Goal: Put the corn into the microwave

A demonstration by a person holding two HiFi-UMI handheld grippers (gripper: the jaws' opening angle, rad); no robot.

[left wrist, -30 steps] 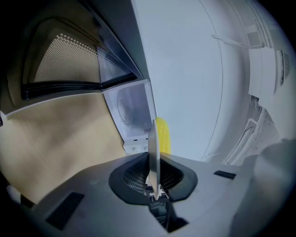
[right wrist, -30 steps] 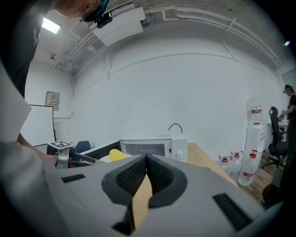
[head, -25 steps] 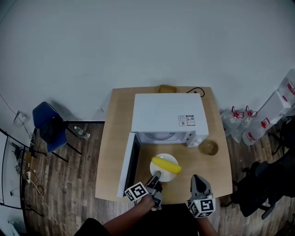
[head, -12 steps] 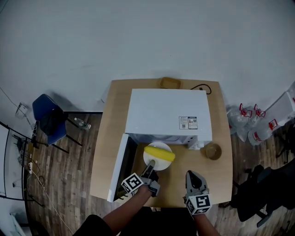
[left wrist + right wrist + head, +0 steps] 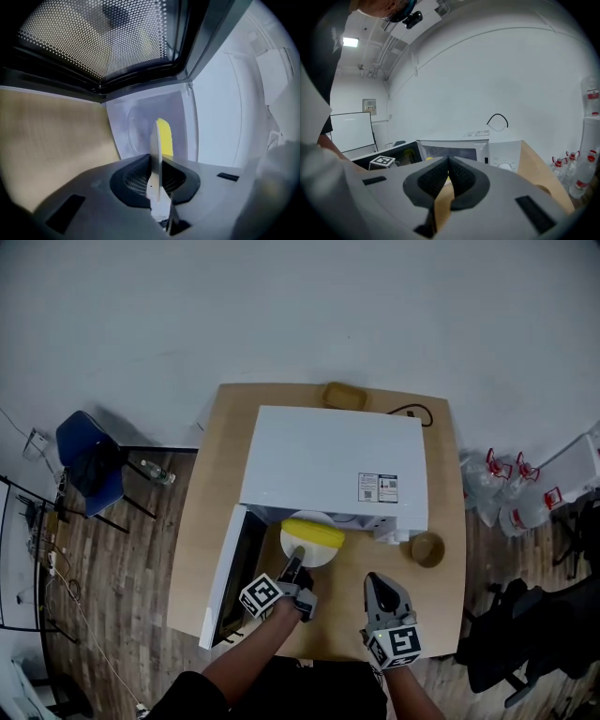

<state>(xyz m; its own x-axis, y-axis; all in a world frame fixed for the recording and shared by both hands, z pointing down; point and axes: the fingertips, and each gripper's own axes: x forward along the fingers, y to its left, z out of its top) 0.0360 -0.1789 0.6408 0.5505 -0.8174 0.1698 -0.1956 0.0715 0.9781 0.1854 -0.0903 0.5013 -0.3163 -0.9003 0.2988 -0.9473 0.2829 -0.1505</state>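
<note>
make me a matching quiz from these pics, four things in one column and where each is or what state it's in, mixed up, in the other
1. right gripper
2. corn
3. left gripper
4. brown bowl

A. lying on the white plate
B. on the table, by the front right corner of the microwave
C. shut on that plate's rim
D. shut, holding nothing

Pairs: 1-D, 2-A, 3-C, 4-B

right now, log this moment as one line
left gripper: shut on rim of plate | corn: lying on plate | plate: at mouth of open microwave | right gripper: shut, empty, over table
</note>
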